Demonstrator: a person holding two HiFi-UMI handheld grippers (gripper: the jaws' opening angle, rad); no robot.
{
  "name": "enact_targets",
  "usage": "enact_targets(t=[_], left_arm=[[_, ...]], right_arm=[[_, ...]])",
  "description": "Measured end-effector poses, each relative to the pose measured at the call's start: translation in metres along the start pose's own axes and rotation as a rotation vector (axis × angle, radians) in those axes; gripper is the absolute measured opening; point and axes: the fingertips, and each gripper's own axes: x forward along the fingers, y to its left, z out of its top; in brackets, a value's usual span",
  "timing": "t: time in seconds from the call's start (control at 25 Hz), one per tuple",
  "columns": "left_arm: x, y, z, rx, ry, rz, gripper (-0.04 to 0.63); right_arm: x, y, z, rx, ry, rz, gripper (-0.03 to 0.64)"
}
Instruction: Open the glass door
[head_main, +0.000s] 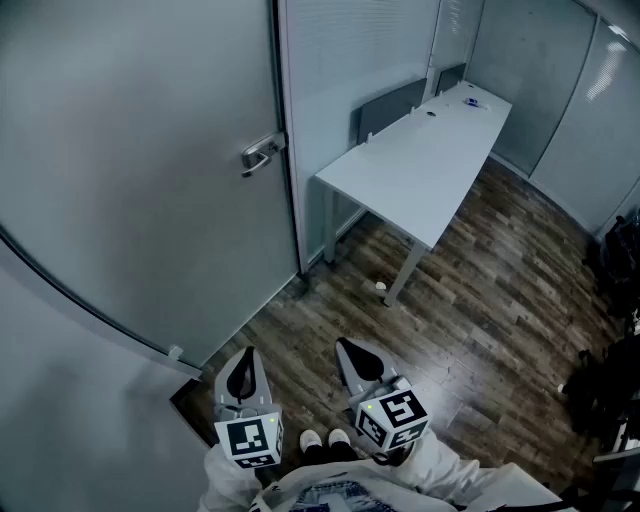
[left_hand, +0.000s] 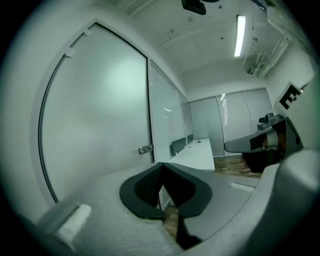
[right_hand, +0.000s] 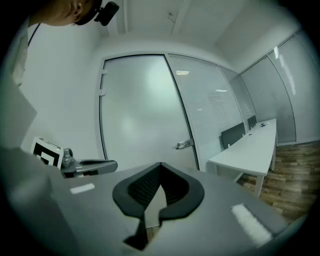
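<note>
I stand on a dark wood-plank floor (head_main: 480, 330) in a small office walled with frosted glass panels (head_main: 350, 60). A long white desk (head_main: 420, 165) runs along the panel wall ahead on my right, with a dark screen (head_main: 392, 108) standing at its wall-side edge and a few small items at its far end. A strip light (left_hand: 240, 35) glows on the ceiling.

The glass door (head_main: 130, 170) is ahead on my left. It is frosted and pale grey, with a dark curved line sweeping across it. It sits shut in its frame. Its metal lever handle (head_main: 262, 152) is at the right edge, level, just beside the frame post.

My left tool (head_main: 241, 378) and right tool (head_main: 360, 362) are side by side low in front of me, well apart from the handle. Both have their jaws closed with nothing between them.
</note>
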Motion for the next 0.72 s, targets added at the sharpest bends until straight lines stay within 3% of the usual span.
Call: enact_targets(t=[0.72], left_arm=[[0.007, -0.038, 0.003, 0.017, -0.001, -0.001, 0.003]], right_arm=[[-0.031, -0.034, 0.001, 0.034, -0.033, 0.022, 0.005]])
